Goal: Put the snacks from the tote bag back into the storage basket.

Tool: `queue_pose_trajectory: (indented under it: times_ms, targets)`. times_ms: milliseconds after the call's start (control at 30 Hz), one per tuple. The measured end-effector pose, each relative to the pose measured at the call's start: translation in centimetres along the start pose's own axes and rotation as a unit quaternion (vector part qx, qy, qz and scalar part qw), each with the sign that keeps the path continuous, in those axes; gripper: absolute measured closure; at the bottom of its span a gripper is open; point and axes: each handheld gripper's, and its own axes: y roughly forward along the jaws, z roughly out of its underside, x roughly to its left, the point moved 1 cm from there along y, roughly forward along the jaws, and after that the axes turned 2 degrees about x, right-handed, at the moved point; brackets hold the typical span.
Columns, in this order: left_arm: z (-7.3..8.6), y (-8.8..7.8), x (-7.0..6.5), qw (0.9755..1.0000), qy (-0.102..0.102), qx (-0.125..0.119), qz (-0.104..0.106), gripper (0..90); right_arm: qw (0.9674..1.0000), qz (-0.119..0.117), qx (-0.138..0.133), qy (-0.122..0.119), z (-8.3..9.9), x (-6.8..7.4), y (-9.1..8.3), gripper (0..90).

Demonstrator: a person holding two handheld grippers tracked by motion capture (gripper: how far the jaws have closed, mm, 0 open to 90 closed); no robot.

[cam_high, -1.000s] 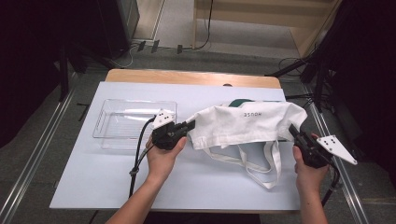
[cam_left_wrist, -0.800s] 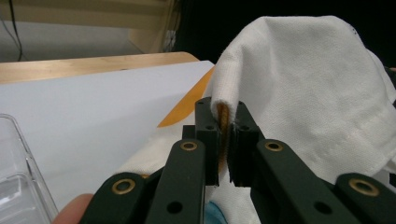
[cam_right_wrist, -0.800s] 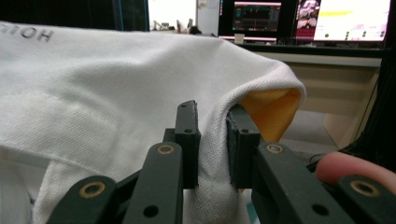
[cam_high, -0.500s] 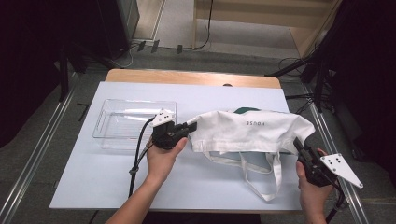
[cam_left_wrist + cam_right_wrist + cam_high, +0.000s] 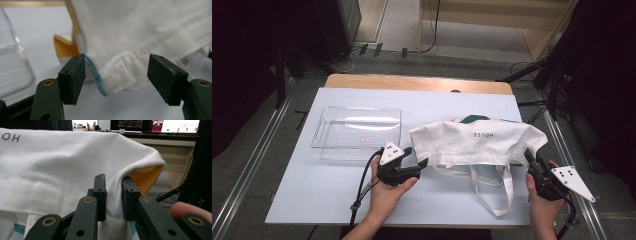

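Note:
A white cloth tote bag [image 5: 477, 140] printed "HOUSE" lies across the white table [image 5: 312, 190], its straps [image 5: 492, 185] trailing toward me. My left gripper [image 5: 417, 156] sits at the bag's left end. Its jaws have just been opening, and they now stand open. The bag's hemmed corner [image 5: 117, 75], with a blue edge, hangs loose between the pads of the left gripper [image 5: 117, 77]. My right gripper [image 5: 529, 156] is shut on the bag's right corner. In the right gripper view its jaws [image 5: 113, 195] pinch the white cloth [image 5: 62, 162] beside an orange fold [image 5: 145, 177].
A clear plastic tray [image 5: 356, 127] stands left of the bag, and its wall [image 5: 10, 65] is close to the left gripper. Something green [image 5: 472, 119] pokes out behind the bag. Something orange [image 5: 63, 46] shows under the bag. The wooden table edge [image 5: 417, 82] runs along the far side.
The left gripper's jaws opened and let go of the bag's left end, and that hand dropped lower and nearer to me. The bag's left end sank. The right hand drew back and to the right.

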Motion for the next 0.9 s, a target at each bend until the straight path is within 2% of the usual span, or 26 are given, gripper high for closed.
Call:
queue_pose_trajectory:
  times_ms: [67, 100, 133, 233, 333, 400, 433, 500, 533, 567, 600, 633, 667, 700, 733, 800, 867, 900]
  targets:
    - [0.3, 0.5, -0.3, 1.0000, 0.003, 0.007, 0.001, 29.5, 1.0000, 0.001, 0.000, 0.002, 0.0, 0.0, 0.0, 78.2]
    - [0.5, 0.9, -0.6, 0.9998, 0.010, 0.015, -0.004, 26.4, 1.0000, 0.001, 0.000, 0.004, 0.1, 0.0, -0.1, 78.1]
    - [0.6, 1.3, -1.0, 0.9996, 0.016, 0.019, -0.011, 19.5, 1.0000, 0.000, 0.001, 0.003, 0.2, 0.1, -0.1, 78.1]
    - [0.7, 1.8, -1.3, 0.9989, 0.023, 0.019, -0.036, 16.6, 1.0000, 0.000, 0.002, 0.003, 0.2, 0.2, -0.2, 78.1]
    - [0.9, 2.4, -1.8, 0.9965, 0.028, 0.024, -0.075, 12.9, 1.0000, 0.000, 0.001, 0.005, 0.2, 0.2, -0.4, 78.1]
    - [1.1, 2.9, -2.1, 0.9932, 0.046, 0.033, -0.101, 13.0, 1.0000, 0.000, 0.000, 0.004, 0.2, 0.2, -0.4, 78.0]
    - [1.2, 3.0, -2.1, 0.9927, 0.049, 0.035, -0.105, 13.8, 1.0000, 0.000, 0.001, 0.005, 0.2, 0.3, -0.5, 78.0]
    - [1.1, 3.2, -1.9, 0.9929, 0.041, 0.038, -0.105, 15.6, 1.0000, 0.001, 0.001, 0.002, 0.3, 0.2, -0.5, 78.0]
    - [1.0, 3.0, -1.6, 0.9937, 0.037, 0.034, -0.100, 24.0, 1.0000, 0.000, 0.005, 0.006, 0.4, 0.2, -0.6, 77.9]
    - [0.9, 2.8, -1.5, 0.9937, 0.034, 0.030, -0.103, 26.7, 1.0000, 0.001, 0.004, 0.007, 0.4, 0.1, -0.6, 77.9]
    - [0.8, 2.5, -1.3, 0.9945, 0.032, 0.021, -0.097, 26.7, 1.0000, 0.001, 0.004, 0.007, 0.4, 0.1, -0.6, 77.9]
    - [0.7, 2.2, -1.1, 0.9955, 0.032, 0.013, -0.088, 33.1, 0.9999, 0.000, 0.004, 0.010, 0.4, 0.0, -0.7, 77.9]
    - [0.6, 2.0, -1.0, 0.9954, 0.034, 0.011, -0.089, 43.0, 0.9999, 0.001, 0.006, 0.016, 0.5, -0.1, -0.7, 77.9]
    - [0.6, 1.8, -0.7, 0.9958, 0.031, 0.014, -0.085, 43.0, 0.9999, 0.001, 0.006, 0.016, 0.5, -0.1, -0.7, 77.9]
    - [0.6, 1.8, -0.3, 0.9969, 0.020, 0.019, -0.074, 47.1, 0.9999, 0.000, 0.005, 0.016, 0.5, -0.2, -0.7, 77.9]
    - [0.9, 2.0, 0.5, 0.9980, -0.007, 0.031, -0.054, 46.7, 0.9999, -0.001, 0.005, 0.016, 0.6, -0.2, -0.8, 77.8]
    - [1.4, 2.3, 0.8, 0.9982, -0.017, 0.043, -0.039, 43.9, 0.9998, -0.001, 0.005, 0.018, 0.5, -0.1, -0.8, 77.9]
    - [1.5, 2.4, 0.8, 0.9986, -0.017, 0.040, -0.030, 42.1, 0.9998, -0.001, 0.006, 0.020, 0.5, -0.1, -0.8, 77.9]
